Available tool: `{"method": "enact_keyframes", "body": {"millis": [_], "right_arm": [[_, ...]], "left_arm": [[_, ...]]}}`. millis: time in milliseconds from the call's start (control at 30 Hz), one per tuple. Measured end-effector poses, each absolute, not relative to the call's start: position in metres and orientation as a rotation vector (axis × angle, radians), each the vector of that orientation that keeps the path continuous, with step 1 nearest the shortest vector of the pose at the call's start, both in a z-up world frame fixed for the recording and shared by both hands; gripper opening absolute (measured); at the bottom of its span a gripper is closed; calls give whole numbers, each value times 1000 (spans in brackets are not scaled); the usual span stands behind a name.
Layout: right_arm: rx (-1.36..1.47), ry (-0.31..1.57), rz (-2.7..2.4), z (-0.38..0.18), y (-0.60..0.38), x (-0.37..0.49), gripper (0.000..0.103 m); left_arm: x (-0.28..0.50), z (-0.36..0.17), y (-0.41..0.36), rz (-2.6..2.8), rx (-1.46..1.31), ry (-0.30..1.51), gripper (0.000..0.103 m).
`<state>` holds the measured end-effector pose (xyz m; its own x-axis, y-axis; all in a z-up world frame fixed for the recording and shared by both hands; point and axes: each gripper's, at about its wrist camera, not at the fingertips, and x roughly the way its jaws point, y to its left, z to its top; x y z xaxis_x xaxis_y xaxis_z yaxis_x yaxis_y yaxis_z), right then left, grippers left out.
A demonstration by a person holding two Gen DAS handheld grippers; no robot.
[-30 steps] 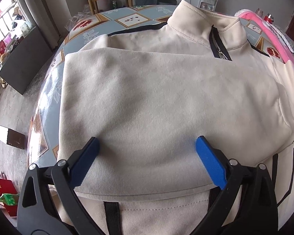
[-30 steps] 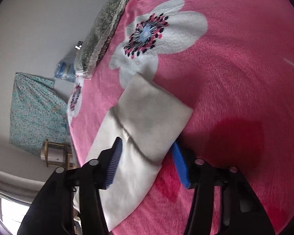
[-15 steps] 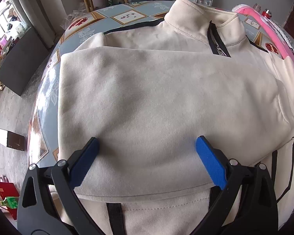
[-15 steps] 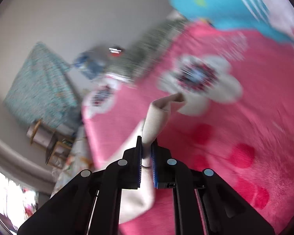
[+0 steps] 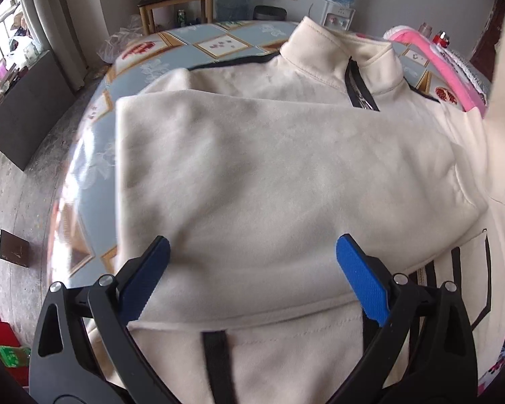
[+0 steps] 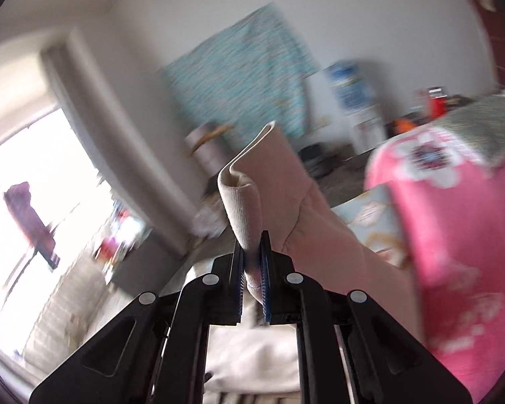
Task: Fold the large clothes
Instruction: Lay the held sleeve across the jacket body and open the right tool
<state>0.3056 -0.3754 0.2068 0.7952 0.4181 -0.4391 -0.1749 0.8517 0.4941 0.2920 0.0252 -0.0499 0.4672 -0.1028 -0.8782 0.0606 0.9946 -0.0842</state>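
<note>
While clamped in the right gripper [image 6: 252, 262], sweatshirt cuff [image 6: 242, 208] aloft (left gripper [image 5: 250, 252] wide over sweatshirt [image 5: 286, 175]).

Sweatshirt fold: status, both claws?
Right claw shut on sleeve cuff, lifted clear of pink blanket. Left claw open, over sweatshirt, gripping nothing. Sweatshirt on table, one sleeve folded across. Nothing in the way.

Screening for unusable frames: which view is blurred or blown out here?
Right wrist view: heavy motion smear across the room and the pink flowered blanket, window overexposed; only the tongs stay crisp. Left wrist view: mostly sharp, fisheye-bowed, with glare on the glossy patterned tabletop.
</note>
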Motion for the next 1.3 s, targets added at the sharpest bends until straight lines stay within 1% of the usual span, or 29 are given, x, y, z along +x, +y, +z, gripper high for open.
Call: {"method": "enact_keyframes", "body": {"millis": [133,233,267,333,367,433,467,500,533,567,600,700,733,800,833,867,900,933,967,1000,1067,1133,1167,1200,1300], "right_arm": [[356,719,450,148,-272,325,9],[258,921,496,71,-201,333,9],[226,981,508,51,-185,335,13],[189,1148,537,0,-163,338,15],[212,1197,548,-13,-164,336,15],[296,1200,586,-19,-176,328,16],[327,1188,597,-15,-184,324,19],[371,1164,605,-10,-199,317,30],[399,1137,597,-4,-212,311,37],[423,1087,574,5,-231,302,50],[428,1053,559,12,-244,294,55],[437,1013,493,17,-284,271,55],[442,1012,459,15,-297,265,55],[431,1020,378,3,-318,258,55],[428,1026,345,-5,-328,251,55],[437,1033,320,-13,-335,244,55],[450,1040,307,-21,-341,238,55],[466,1048,291,-28,-348,230,55],[477,1052,276,-35,-353,222,55],[483,1054,263,-39,-358,217,55],[489,1055,231,-47,-363,209,55],[502,1059,217,-54,-366,207,55],[515,1062,217,-58,-368,207,55],[530,1059,224,-61,-370,206,55],[520,1051,221,-58,-372,202,55]], "left_arm": [[273,-37,48,-104,-77,1031,96],[259,-29,64,-119,-98,989,96],[255,-27,68,-133,-107,977,96],[252,-24,71,-156,-124,961,95],[251,-22,72,-176,-133,951,95],[252,-20,71,-206,-141,937,95],[254,-18,70,-232,-154,927,95],[256,-17,67,-252,-163,922,95],[260,-15,63,-272,-170,918,95],[264,-15,60,-288,-174,915,95],[270,-14,54,-307,-177,912,96],[288,-14,37,-357,-200,919,95],[294,-16,33,-368,-213,928,93],[307,-22,23,-364,-213,966,78],[313,-27,19,-351,-203,991,74],[317,-33,16,-334,-195,1024,67],[320,-38,15,-321,-194,1053,56],[324,-45,15,-312,-202,1086,49],[327,-51,15,-305,-221,1120,40],[327,-55,16,-293,-228,1131,38],[327,-55,15,-275,-218,1123,36],[327,-56,13,-240,-184,1124,26],[327,-56,13,-227,-168,1123,12],[326,-56,13,-234,-170,1121,9],[321,-39,15,-244,-163,1066,7]]}}
